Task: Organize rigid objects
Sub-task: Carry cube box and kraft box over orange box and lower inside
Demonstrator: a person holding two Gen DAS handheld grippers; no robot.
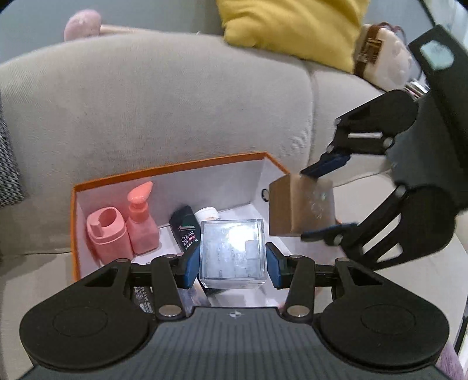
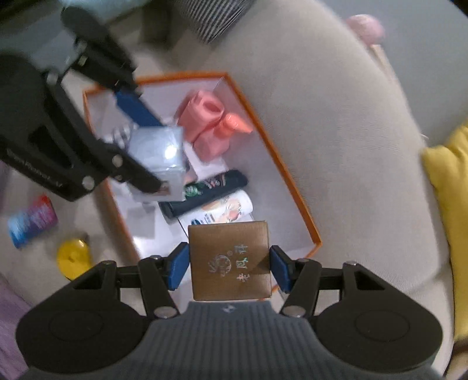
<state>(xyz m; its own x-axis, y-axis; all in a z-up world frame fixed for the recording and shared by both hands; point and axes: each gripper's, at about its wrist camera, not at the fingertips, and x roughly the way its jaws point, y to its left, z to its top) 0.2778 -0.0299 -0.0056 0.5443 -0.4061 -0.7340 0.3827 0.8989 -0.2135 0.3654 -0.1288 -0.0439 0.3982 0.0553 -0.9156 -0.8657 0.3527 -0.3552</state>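
Note:
My left gripper [image 1: 232,260] is shut on a clear plastic cube box [image 1: 232,254], held above an orange-rimmed white storage box [image 1: 163,169] on the sofa. My right gripper [image 2: 229,264] is shut on a brown square box with silver lettering [image 2: 229,260]; the same brown box [image 1: 301,209] hangs over the storage box's right end in the left wrist view. Inside the storage box [image 2: 292,198] lie a pink pump bottle [image 1: 142,219], a pink cup-shaped holder [image 1: 106,233], a black CLEAR bottle [image 1: 185,228] and a white tube [image 1: 207,214]. The clear cube [image 2: 159,162] appears in the right wrist view too.
A grey sofa [image 1: 163,96] carries a yellow cushion [image 1: 292,26] and a cream handbag [image 1: 383,55]. Beside the storage box lie a yellow round object [image 2: 73,257] and a blue-and-red pack [image 2: 32,220]. A pink plush thing [image 1: 83,23] sits behind the sofa back.

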